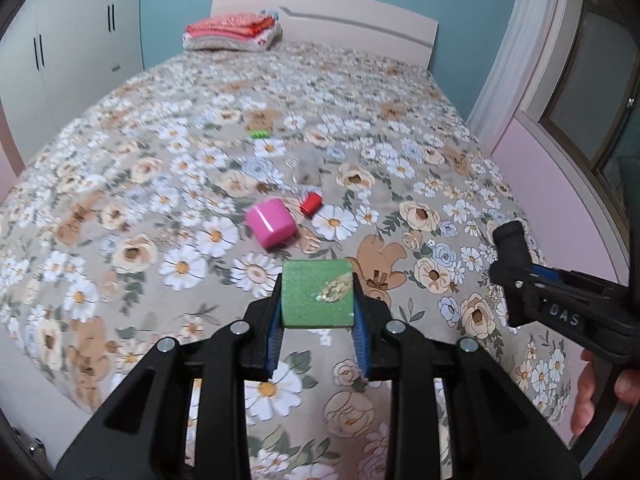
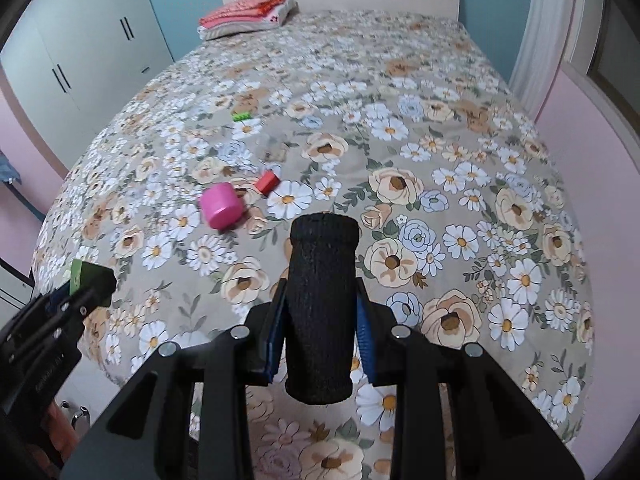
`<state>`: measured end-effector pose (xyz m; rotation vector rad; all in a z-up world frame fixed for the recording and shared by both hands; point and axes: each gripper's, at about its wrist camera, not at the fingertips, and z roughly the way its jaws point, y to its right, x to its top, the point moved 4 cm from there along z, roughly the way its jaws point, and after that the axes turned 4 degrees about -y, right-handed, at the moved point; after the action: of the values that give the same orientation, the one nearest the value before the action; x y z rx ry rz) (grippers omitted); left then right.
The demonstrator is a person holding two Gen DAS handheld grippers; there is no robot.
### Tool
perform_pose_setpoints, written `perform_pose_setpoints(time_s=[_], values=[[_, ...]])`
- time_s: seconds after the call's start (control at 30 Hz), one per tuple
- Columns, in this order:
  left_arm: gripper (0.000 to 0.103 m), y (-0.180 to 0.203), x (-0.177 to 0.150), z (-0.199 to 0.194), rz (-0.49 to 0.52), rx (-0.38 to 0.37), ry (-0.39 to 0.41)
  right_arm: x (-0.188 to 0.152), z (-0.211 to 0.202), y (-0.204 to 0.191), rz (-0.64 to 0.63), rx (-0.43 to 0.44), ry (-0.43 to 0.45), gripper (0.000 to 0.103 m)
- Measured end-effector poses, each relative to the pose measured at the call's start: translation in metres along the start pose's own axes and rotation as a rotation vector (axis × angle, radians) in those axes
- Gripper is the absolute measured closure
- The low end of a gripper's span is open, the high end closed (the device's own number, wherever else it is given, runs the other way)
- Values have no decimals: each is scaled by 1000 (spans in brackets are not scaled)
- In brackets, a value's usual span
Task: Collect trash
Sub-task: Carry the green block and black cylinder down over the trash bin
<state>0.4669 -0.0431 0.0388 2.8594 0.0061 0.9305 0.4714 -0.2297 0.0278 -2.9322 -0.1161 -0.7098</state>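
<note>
A green block [image 1: 317, 294], smeared with a glossy patch, is clamped in the left gripper [image 1: 318, 304]; one black foam roll [image 2: 322, 312] is pinched upright in the right gripper [image 2: 322, 316]. Both are held above a flowered bed [image 2: 440, 128]. On it lie one pink cup [image 1: 270, 222], one red piece [image 1: 311, 204] and one green clip [image 1: 259, 134], below folded blankets [image 1: 232, 32].
</note>
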Motion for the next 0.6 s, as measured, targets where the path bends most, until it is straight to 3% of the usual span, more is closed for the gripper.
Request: perform_pose_setpoints(time_s=[0.37, 0.6], values=[[73, -20, -21, -96, 51, 27, 94, -42, -78, -42, -91, 4, 88, 70], [73, -38, -53, -147, 68, 34, 136, -85, -116, -60, -177, 27, 152, 70]])
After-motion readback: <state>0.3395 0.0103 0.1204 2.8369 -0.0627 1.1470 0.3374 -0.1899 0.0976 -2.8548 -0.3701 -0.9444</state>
